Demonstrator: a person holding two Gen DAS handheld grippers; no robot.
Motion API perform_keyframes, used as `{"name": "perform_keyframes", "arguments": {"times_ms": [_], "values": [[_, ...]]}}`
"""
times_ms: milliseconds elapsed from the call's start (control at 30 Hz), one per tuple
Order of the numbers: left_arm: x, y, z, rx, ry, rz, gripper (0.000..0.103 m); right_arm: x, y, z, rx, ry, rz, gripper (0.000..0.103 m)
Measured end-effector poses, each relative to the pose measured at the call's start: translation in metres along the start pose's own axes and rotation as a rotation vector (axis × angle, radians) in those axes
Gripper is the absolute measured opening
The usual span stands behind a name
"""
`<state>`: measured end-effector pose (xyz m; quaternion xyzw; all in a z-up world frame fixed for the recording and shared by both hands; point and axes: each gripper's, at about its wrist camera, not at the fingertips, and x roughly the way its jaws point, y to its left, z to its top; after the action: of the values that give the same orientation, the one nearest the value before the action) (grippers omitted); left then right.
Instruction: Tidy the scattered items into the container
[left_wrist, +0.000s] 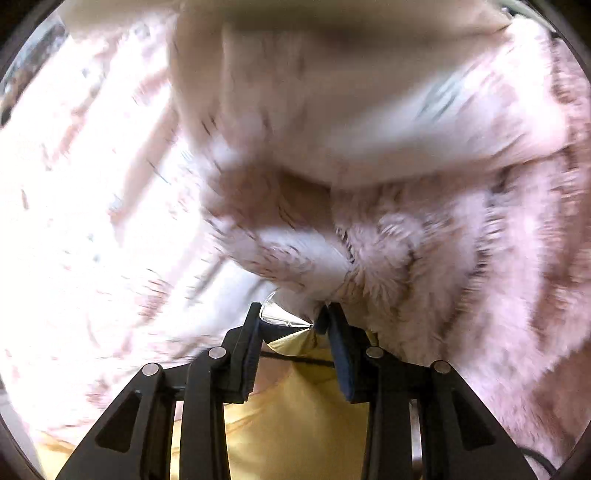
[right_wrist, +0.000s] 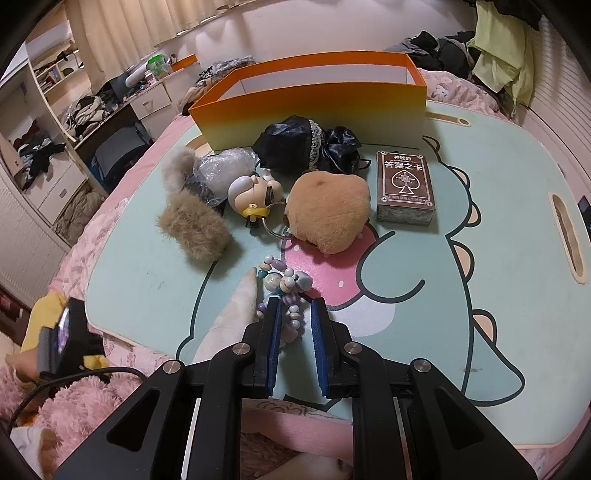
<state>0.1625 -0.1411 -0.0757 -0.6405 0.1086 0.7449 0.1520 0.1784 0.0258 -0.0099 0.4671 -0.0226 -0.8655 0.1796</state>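
Note:
In the right wrist view, an orange-to-yellow box (right_wrist: 314, 99) stands at the far side of a dinosaur-print board (right_wrist: 480, 295). In front of it lie black lace fabric (right_wrist: 306, 144), a brown card box (right_wrist: 404, 186), a tan plush (right_wrist: 328, 214), a figurine keychain (right_wrist: 251, 195), a furry brown piece (right_wrist: 194, 229), a plastic-wrapped item (right_wrist: 221, 170) and a bead string (right_wrist: 284, 288). My right gripper (right_wrist: 294, 314) is open, its fingers on either side of the bead string. My left gripper (left_wrist: 291, 317) points into blurred pink fluffy fabric (left_wrist: 424, 240), with clear plastic (left_wrist: 277, 314) between its fingertips.
Pink bedding (right_wrist: 92, 398) surrounds the board. A white pointed plush part (right_wrist: 236, 314) lies left of my right gripper. A black device with a cable (right_wrist: 70, 336) sits at the left. Shelves and a desk with clutter (right_wrist: 92, 110) stand beyond the bed.

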Motion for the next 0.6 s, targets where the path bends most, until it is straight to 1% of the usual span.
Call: {"name": "perform_keyframes", "arguments": {"times_ms": [67, 100, 167, 267, 367, 433, 500, 600], "values": [[-0.023, 0.002, 0.002, 0.001, -0.042, 0.010, 0.031, -0.001, 0.001, -0.001, -0.001, -0.003, -0.002, 0.017], [-0.032, 0.002, 0.002, -0.002, -0.061, 0.003, 0.023, -0.002, 0.000, -0.001, 0.000, -0.005, -0.002, 0.017], [-0.060, 0.000, 0.004, 0.009, -0.123, -0.026, 0.024, -0.003, 0.000, -0.001, 0.004, -0.008, 0.001, 0.017], [-0.093, -0.007, 0.008, 0.042, -0.207, -0.044, 0.024, -0.002, -0.002, 0.000, 0.013, -0.002, 0.008, 0.017], [-0.118, -0.007, 0.012, 0.024, -0.279, -0.037, 0.024, -0.002, -0.002, -0.001, 0.014, -0.002, 0.009, 0.017], [-0.138, 0.001, 0.006, 0.015, -0.340, -0.042, 0.024, -0.001, -0.003, -0.001, 0.016, -0.001, 0.010, 0.017], [-0.138, 0.004, -0.003, 0.025, -0.394, -0.046, 0.024, -0.001, -0.003, 0.000, 0.018, 0.000, 0.013, 0.017], [-0.152, 0.002, 0.014, 0.046, -0.481, -0.061, 0.024, -0.001, -0.004, 0.000, 0.017, -0.001, 0.013, 0.017]]}}
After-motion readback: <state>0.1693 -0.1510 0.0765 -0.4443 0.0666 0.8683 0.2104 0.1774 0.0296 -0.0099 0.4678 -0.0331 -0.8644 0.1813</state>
